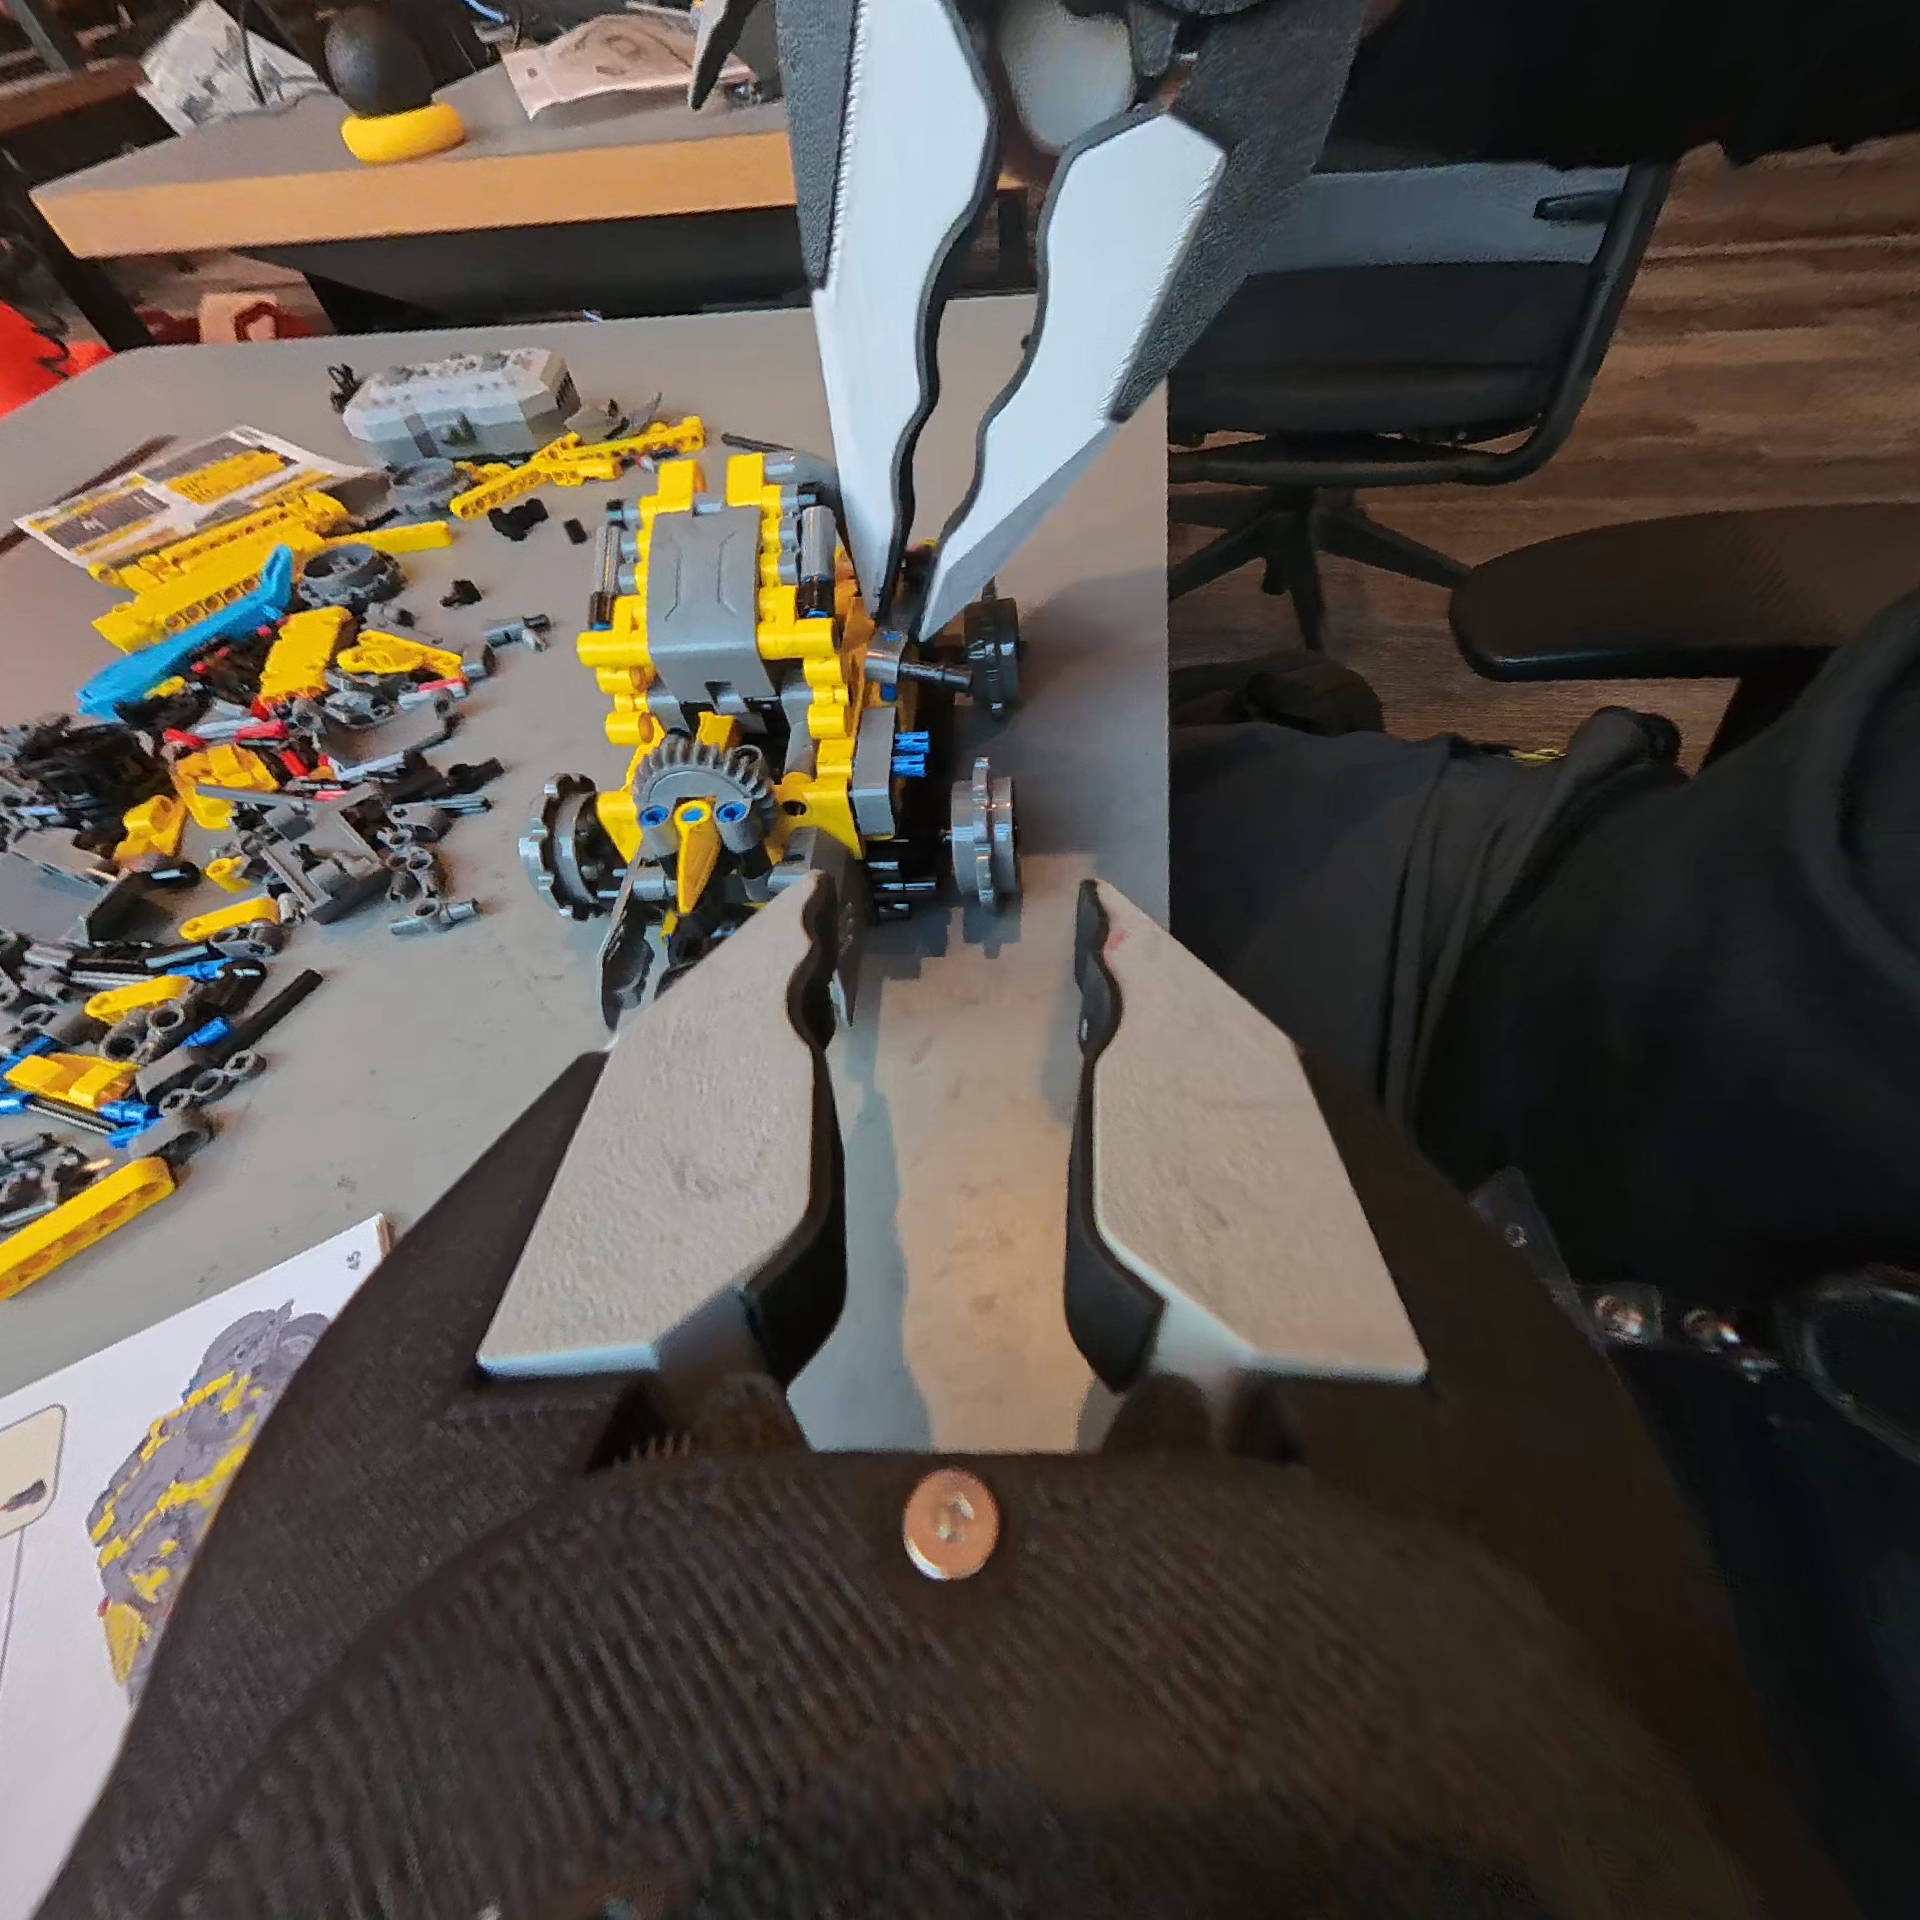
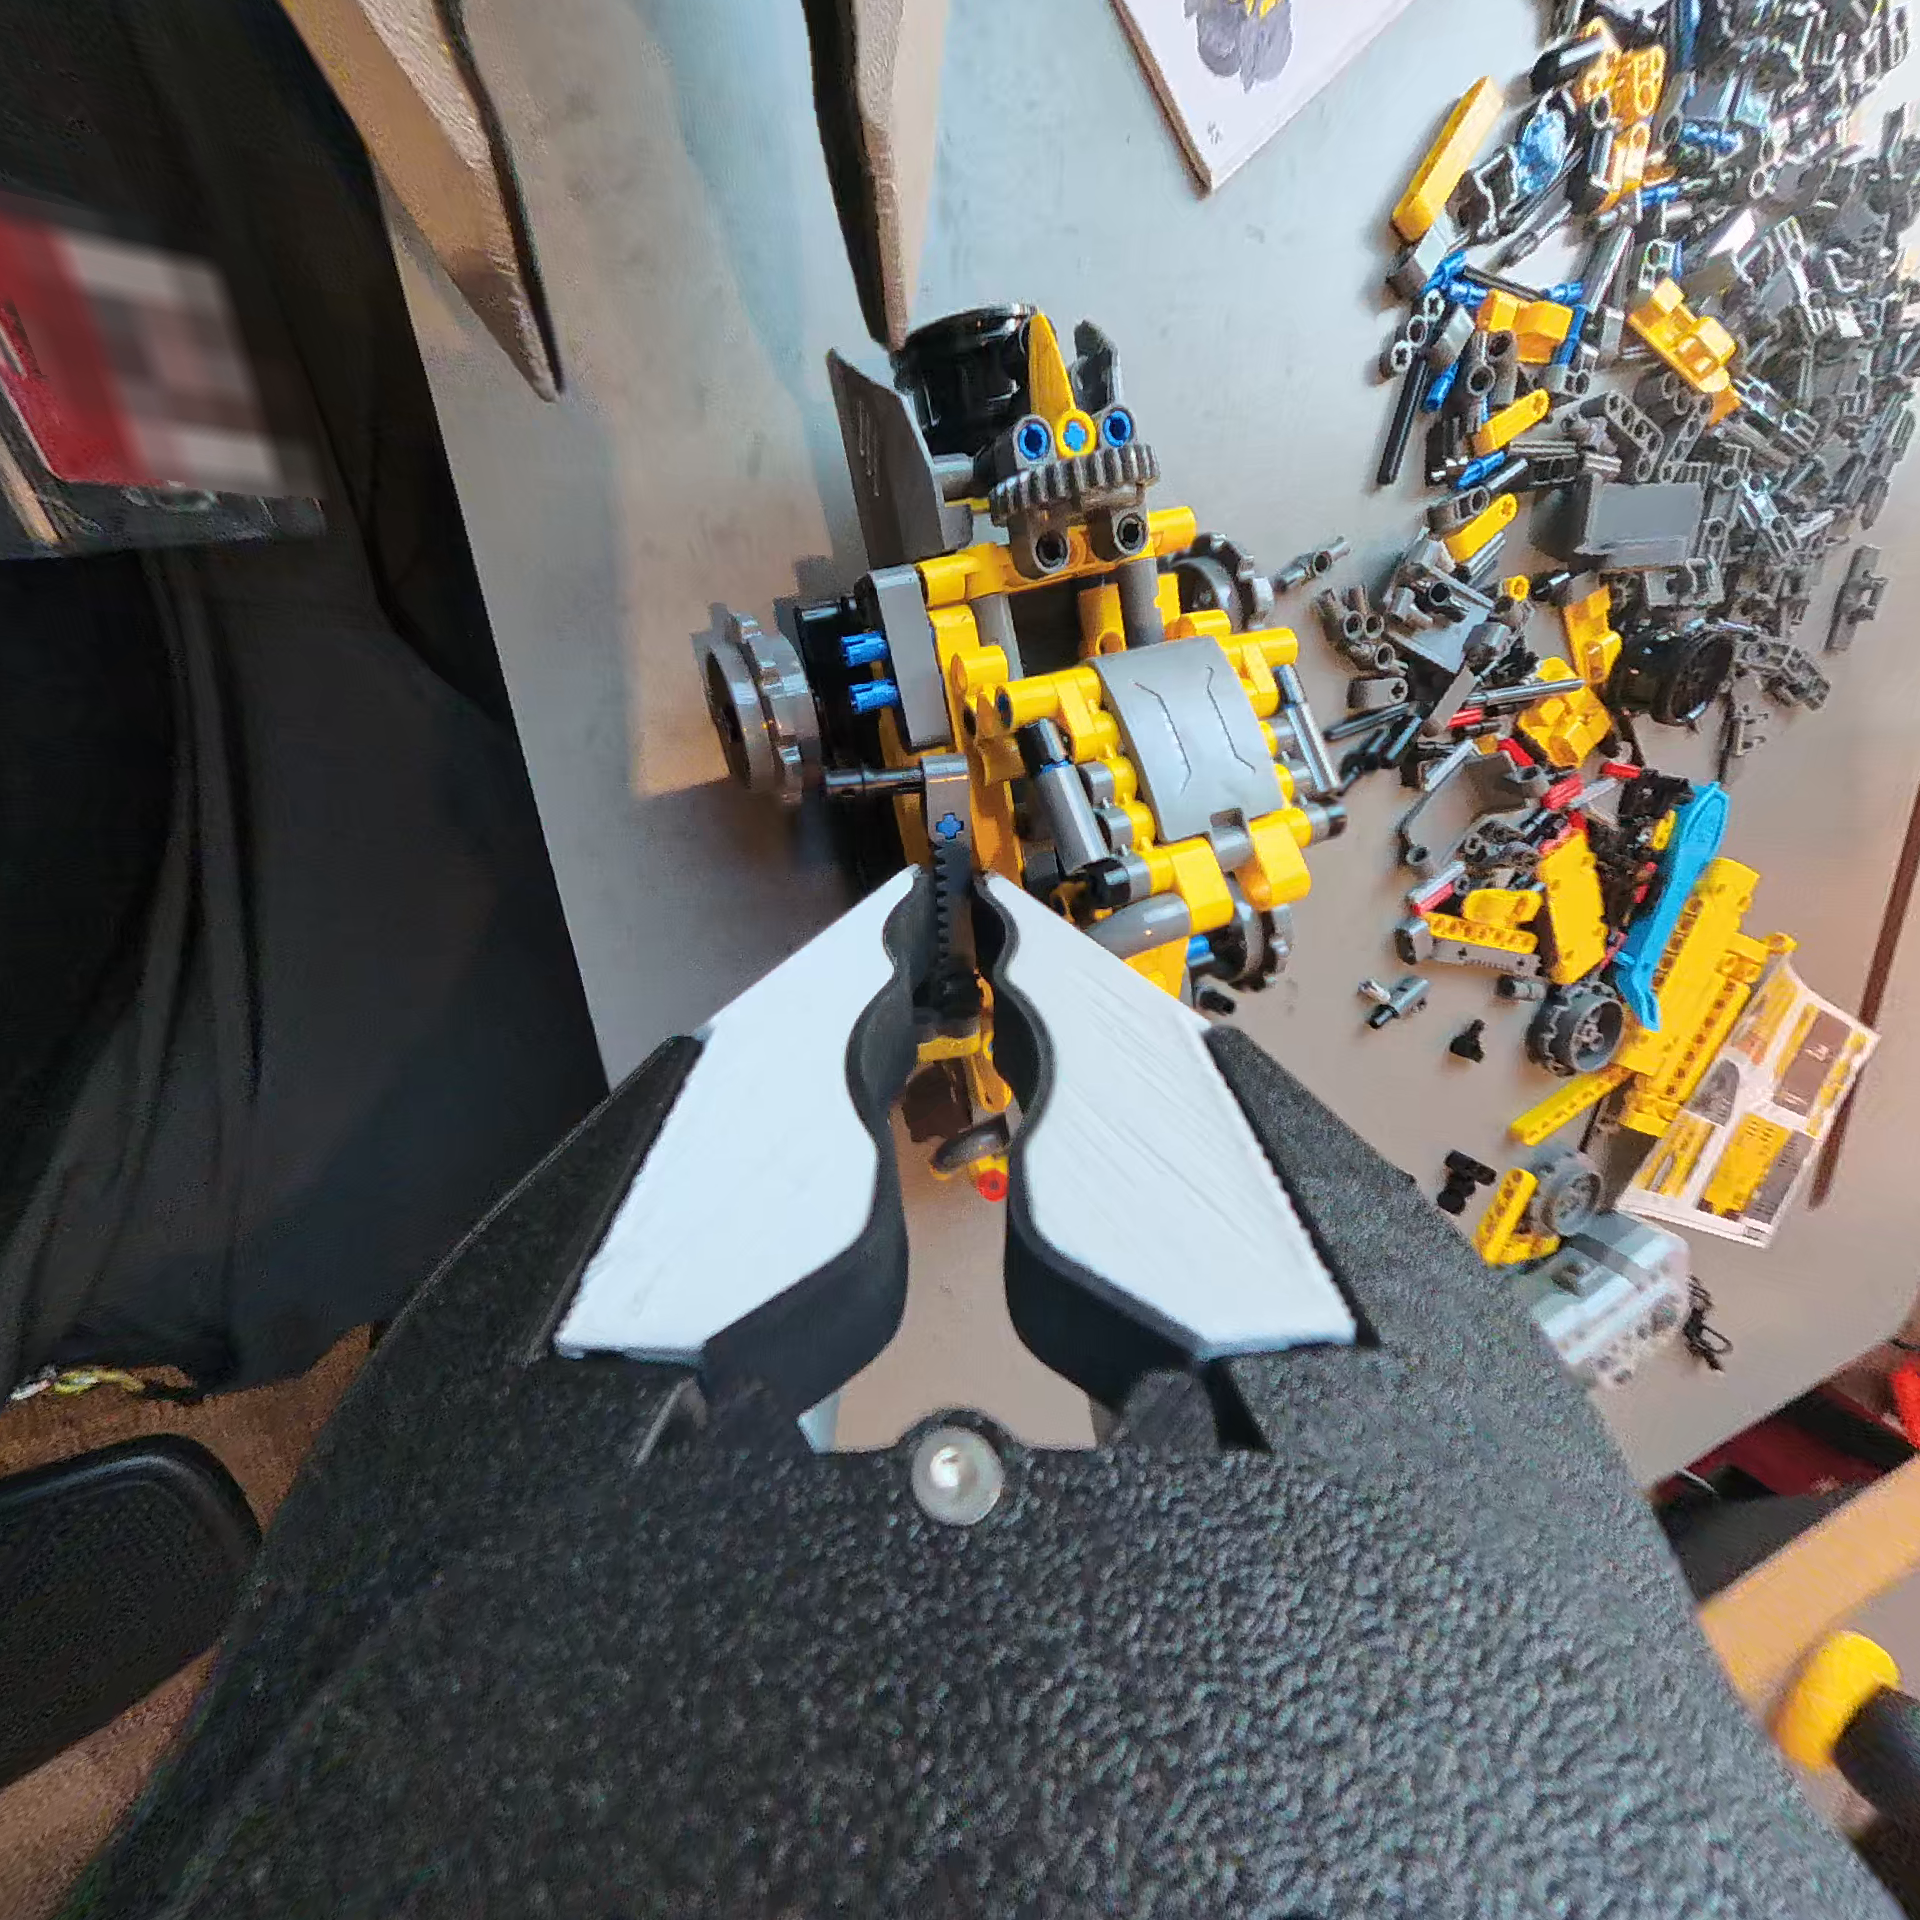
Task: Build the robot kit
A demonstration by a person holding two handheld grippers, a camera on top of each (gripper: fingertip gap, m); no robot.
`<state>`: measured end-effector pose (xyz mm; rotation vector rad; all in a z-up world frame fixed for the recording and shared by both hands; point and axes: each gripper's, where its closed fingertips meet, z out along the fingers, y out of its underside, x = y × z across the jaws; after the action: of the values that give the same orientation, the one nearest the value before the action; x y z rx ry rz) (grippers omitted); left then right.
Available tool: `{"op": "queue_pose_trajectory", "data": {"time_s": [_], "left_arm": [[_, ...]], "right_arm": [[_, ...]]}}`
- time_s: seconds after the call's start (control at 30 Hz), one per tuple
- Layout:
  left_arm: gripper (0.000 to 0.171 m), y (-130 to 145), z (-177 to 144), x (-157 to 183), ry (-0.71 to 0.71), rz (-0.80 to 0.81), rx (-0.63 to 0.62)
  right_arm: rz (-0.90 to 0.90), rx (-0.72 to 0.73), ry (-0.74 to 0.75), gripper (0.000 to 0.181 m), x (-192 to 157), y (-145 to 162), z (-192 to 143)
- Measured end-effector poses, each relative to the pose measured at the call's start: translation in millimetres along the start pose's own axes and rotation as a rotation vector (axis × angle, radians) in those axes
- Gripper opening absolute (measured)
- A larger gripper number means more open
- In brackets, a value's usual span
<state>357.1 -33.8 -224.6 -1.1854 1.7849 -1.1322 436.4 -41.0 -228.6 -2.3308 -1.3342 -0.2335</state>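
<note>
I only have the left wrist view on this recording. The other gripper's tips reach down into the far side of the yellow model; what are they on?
Observer: The right gripper is shut on a grey toothed strip standing along the side of the yellow model.
Operator: Is my own gripper holding anything?
Observer: No. The right wrist view shows the left gripper open, hanging over the grey table beside the model's black cylinder.
Operator: Anything under the strip?
Observer: A small red piece shows between the right gripper's fingers.
</note>
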Motion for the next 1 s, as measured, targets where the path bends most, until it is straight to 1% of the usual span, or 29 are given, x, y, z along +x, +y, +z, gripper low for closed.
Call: {"op": "queue_pose_trajectory", "data": {"time_s": [0.1, 0.2, 0.27, 0.33, 0.4, 0.57, 0.7, 0.8, 0.9, 1.0], "left_arm": [[0.043, -5.3, 5.3, -2.2, -0.054, 0.066, -0.001], [0.048, -14.2, 17.1, 1.1, -0.076, 0.117, -0.038], [0.046, -20.7, 25.7, 0.3, -0.098, 0.164, -0.073], [0.043, -30.9, 33.5, -3.3, -0.125, 0.206, -0.079], [0.043, -36.1, 41.9, -2.1, -0.106, 0.234, -0.1], [0.043, -26.6, 55.2, 1.7, -0.056, 0.385, -0.221], [0.043, -26.7, 61.1, 1.3, -0.079, 0.49, -0.281], [0.043, -27.6, 65.6, 3.5, -0.059, 0.519, -0.303], [0.042, -18.2, 69.3, -0.1, -0.042, 0.532, -0.362], [0.042, -18.5, 71.3, -2.2, -0.043, 0.527, -0.356]], "right_arm": [[-0.055, -0.068, 0.04, 0.006, 2.0, 2.2, -0.5], [-0.1, -0.101, 0.073, 0.006, 2.1, 1.9, -0.3], [-0.12, -0.1, 0.083, 0.006, 2.4, 1.8, -0.3], [-0.119, -0.086, 0.077, 0.006, 2.8, 1.6, -0.2], [-0.115, -0.075, 0.062, 0.006, 3.4, 2.2, -0.4], [-0.136, -0.087, 0.06, 0.006, 6.6, 6.4, -0.1], [-0.127, -0.081, 0.046, 0.006, 8.0, 8.2, -1.7], [-0.12, -0.064, 0.023, 0.006, 7.2, 8.4, -1.5], [-0.117, -0.05, 0.006, 0.006, 7.4, 7.9, -0.9], [-0.103, -0.03, -0.001, 0.006, 9.3, 7.5, 0.9]]}}
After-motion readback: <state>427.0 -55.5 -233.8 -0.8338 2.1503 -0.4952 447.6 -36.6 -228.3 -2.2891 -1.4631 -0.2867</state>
